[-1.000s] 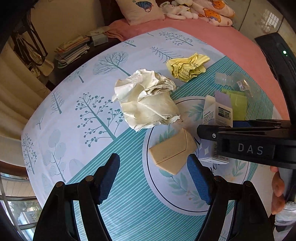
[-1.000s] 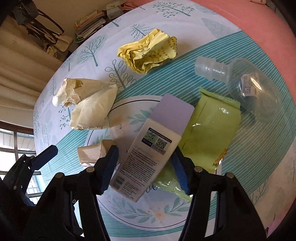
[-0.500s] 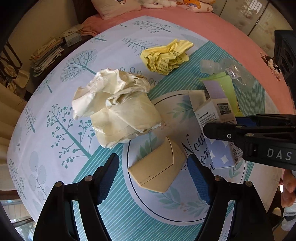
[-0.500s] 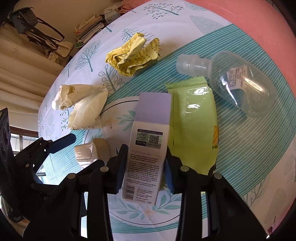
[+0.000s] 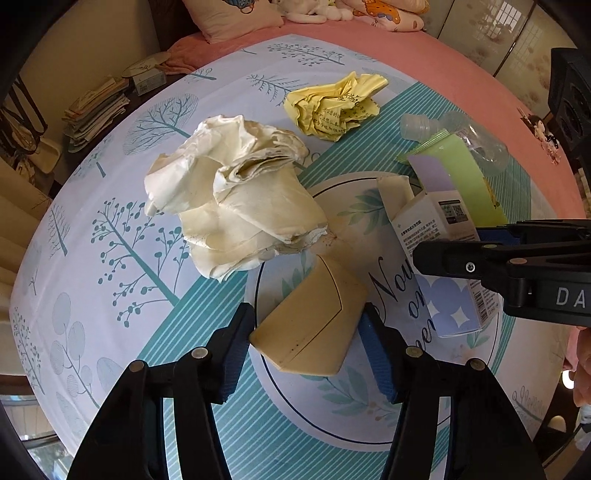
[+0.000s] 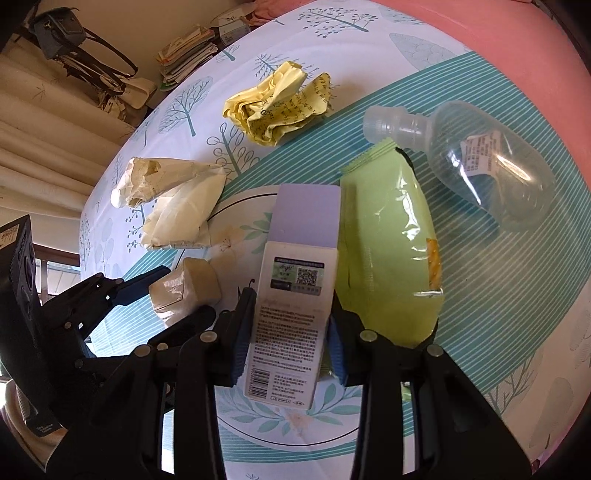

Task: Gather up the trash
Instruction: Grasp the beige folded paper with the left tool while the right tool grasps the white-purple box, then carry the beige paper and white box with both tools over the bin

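Observation:
A beige box (image 5: 314,321) lies on the patterned tablecloth (image 5: 110,221). My left gripper (image 5: 306,332) points down over it, jaws closing, and both blue pads touch the box's sides. The right wrist view shows the same grip (image 6: 170,295) on the beige box (image 6: 184,288). My right gripper (image 6: 291,332) is shut on a white and lilac carton (image 6: 295,288), which tilts up off the cloth. That carton (image 5: 436,236) and a right finger (image 5: 498,258) show at the right of the left wrist view. Other trash lying about: crumpled cream paper (image 5: 236,199), crumpled yellow paper (image 5: 332,107), a green pouch (image 6: 384,251), a clear plastic bottle (image 6: 480,162).
The cloth covers a pink bed (image 5: 424,55) with pillows (image 5: 236,14) at its far end. A stack of papers (image 6: 184,55) sits on a low stand beyond the cloth's edge. Curtains (image 6: 44,147) and a hanging bag (image 6: 59,29) are at the left. A hand (image 5: 581,369) shows at the right edge.
My left jaws have narrowed from wide apart onto the beige box, and that gripper has come lower. My right jaws closed on the carton and have tipped it up.

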The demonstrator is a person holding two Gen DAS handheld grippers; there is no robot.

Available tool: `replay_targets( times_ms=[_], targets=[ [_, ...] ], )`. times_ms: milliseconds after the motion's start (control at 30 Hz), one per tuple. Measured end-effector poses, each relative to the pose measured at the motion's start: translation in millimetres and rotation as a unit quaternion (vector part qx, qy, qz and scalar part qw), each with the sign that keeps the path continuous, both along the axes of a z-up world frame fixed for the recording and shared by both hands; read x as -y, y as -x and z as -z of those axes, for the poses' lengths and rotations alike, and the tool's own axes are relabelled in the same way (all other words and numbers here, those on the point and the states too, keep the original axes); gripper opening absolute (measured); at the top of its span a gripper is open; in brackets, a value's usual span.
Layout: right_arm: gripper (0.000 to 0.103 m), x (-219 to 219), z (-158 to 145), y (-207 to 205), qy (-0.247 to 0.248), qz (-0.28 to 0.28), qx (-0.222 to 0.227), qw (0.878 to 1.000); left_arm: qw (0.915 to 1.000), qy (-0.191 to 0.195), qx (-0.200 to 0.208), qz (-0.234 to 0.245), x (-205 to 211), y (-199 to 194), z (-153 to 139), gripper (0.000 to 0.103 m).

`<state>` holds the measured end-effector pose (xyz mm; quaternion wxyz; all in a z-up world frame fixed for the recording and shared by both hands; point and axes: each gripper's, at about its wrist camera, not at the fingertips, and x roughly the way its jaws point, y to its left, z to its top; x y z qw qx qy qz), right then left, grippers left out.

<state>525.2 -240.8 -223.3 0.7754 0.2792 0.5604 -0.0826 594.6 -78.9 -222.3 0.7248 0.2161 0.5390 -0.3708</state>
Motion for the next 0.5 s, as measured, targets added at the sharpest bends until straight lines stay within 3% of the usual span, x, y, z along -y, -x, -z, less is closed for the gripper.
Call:
replay_targets(
  times_ms=[267,500],
  targets=[
    [0.032,-18,-14,15,0.003,-0.047,0.022,0.999,0.9972,-0.004,-0.002,-0.075,-28,34,-11,0.057],
    [0.032,-26,-47,58,0.008,-0.1,0.053,0.994,0.9895,-0.003,-0.011,-0.144,-44,95,-45,0.057]
  ],
)
